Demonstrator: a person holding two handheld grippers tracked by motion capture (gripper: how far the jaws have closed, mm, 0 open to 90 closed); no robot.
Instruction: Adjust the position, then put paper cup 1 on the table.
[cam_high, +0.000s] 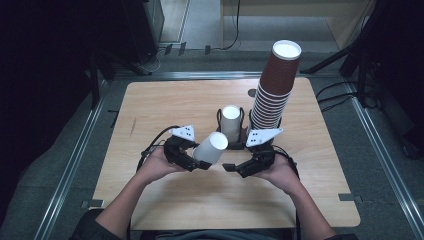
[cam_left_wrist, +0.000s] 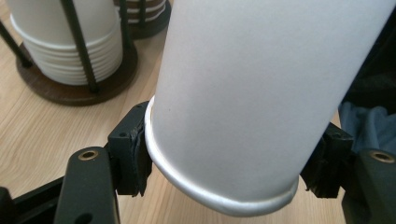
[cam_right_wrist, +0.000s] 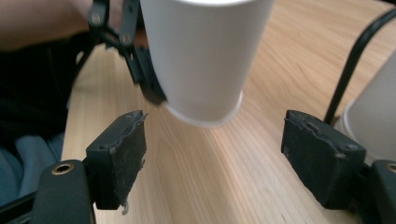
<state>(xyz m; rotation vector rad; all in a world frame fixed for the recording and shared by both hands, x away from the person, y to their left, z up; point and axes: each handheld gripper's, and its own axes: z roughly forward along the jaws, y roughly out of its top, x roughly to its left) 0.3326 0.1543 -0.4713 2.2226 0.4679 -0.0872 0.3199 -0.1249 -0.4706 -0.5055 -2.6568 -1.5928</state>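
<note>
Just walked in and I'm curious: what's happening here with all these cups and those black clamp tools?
A person at a wooden table holds a two-jaw gripper in each hand. The left gripper is clamped near the rim of a white paper cup, held tilted above the table. The right gripper is open and empty, its jaws pointing toward that cup. Behind them, a short stack of white cups sits in a wire holder, beside a tall stack of brown cups.
</note>
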